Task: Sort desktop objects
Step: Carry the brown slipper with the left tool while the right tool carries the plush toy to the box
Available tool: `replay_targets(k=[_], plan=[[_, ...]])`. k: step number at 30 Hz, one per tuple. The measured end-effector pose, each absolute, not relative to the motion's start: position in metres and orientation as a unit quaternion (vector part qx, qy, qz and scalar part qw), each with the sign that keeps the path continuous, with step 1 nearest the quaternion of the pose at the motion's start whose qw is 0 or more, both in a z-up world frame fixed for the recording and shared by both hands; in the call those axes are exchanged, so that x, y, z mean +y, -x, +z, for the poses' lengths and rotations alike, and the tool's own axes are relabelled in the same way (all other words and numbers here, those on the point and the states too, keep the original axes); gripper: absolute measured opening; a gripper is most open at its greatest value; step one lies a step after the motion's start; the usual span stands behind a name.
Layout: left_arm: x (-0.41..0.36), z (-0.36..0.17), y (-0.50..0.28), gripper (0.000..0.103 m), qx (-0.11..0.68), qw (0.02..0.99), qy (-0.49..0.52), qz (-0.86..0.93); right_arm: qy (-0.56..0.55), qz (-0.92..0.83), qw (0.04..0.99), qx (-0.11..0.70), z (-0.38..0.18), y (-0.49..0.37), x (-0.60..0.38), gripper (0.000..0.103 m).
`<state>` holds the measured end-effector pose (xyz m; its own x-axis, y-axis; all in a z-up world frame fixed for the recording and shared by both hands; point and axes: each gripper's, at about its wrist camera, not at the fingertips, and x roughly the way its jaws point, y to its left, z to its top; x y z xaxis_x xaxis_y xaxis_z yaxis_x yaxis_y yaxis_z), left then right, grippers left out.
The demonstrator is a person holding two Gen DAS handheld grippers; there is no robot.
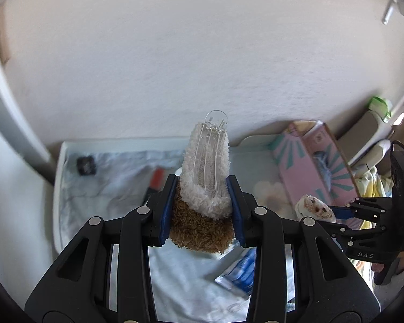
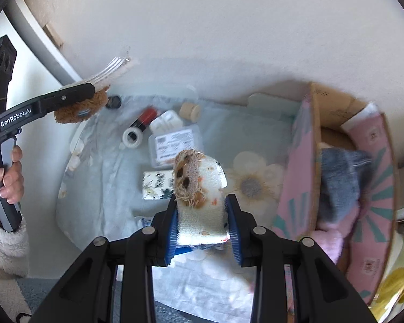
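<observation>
1. A fluffy hair clip (image 1: 206, 185), white pile over brown with a clear ribbed plastic claw, was pinched between the blue pads of the left gripper (image 1: 204, 202) and held aloft above the table's cloth (image 1: 107, 188).
2. The right gripper (image 2: 202, 215) was clamped on a soft white plush piece (image 2: 199, 196) with frayed tan fringe and dark spots, raised beside the pink carton (image 2: 369, 188).
3. Judged from the task, both loads wanted carrying over the open carton and releasing low, one at a time, since springy pile could snag on the pads.
4. Beyond lay a tape roll (image 2: 132, 136), a red-and-black tube (image 2: 145, 118), a labelled clear case (image 2: 175, 145) and a cork-like cylinder (image 2: 190, 111) on the wrinkled floral cloth.
5. A folded grey fabric (image 2: 342, 177) already sat inside the carton.
</observation>
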<state>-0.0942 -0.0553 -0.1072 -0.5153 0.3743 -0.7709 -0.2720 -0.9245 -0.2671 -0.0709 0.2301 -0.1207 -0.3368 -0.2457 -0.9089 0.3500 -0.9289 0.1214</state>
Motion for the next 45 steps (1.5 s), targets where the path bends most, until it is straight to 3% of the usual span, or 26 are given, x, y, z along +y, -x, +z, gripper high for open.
replay_targets(k=[15, 27, 45], plan=[[0.076, -0.072, 0.100, 0.033, -0.002, 0.281, 0.432, 0.857, -0.515, -0.847, 0.126, -0.039, -0.092, 0.053, 0.305, 0.031], [0.174, -0.092, 0.095, 0.033, 0.025, 0.345, 0.456, 0.820, -0.539, -0.835, 0.063, -0.088, -0.118, 0.029, 0.373, 0.031], [0.293, -0.127, 0.109, 0.033, 0.072, 0.363, 0.482, 0.794, -0.557, -0.823, 0.028, -0.109, -0.145, 0.034, 0.423, 0.031]])
